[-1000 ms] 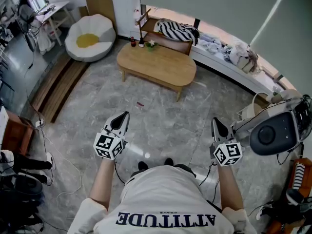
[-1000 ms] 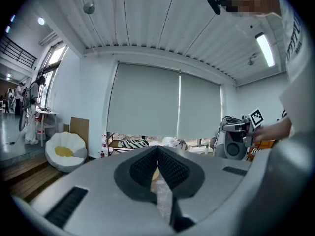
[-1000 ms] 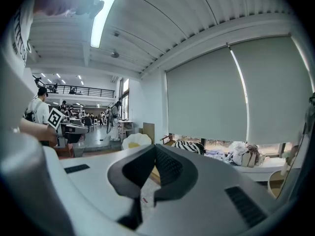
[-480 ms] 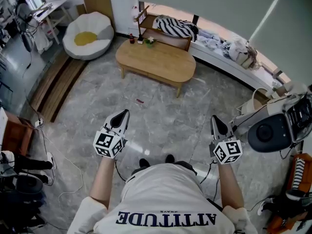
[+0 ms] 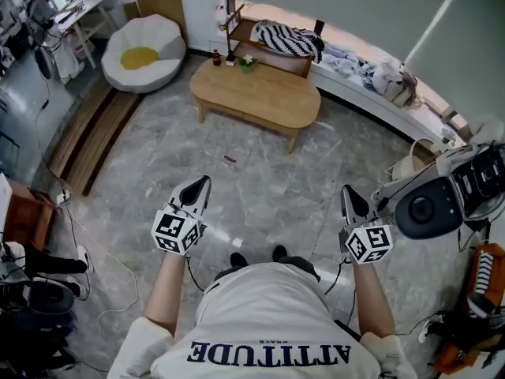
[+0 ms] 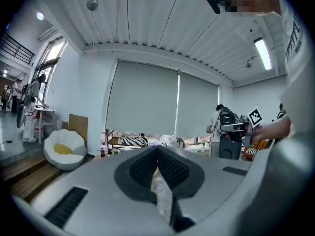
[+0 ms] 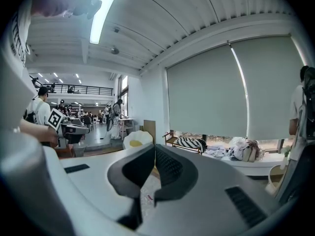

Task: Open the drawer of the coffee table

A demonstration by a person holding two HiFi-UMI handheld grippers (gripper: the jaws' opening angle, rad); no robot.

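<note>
The oval wooden coffee table (image 5: 257, 95) stands on the grey stone floor, well ahead of both grippers. Its near side faces me, and I cannot make out a drawer front from here. My left gripper (image 5: 203, 183) is held out at the left, jaws together, nothing in them. My right gripper (image 5: 347, 193) is held out level with it at the right, also shut and empty. In the left gripper view the left gripper (image 6: 157, 149) has its pads meeting, and its body hides the table. The right gripper (image 7: 155, 148) looks the same in its own view.
A white beanbag (image 5: 143, 57) with a yellow centre sits left of the table. Behind it is a wooden shelf with a striped cushion (image 5: 289, 43) and a long window bench (image 5: 371, 81) with clothes. A black machine (image 5: 431, 206) stands at my right. Cables (image 5: 75, 235) lie at left.
The person has stepped a little forward, and both grippers went along, still shut. The black machine at the right has slid leftward in the head view.
</note>
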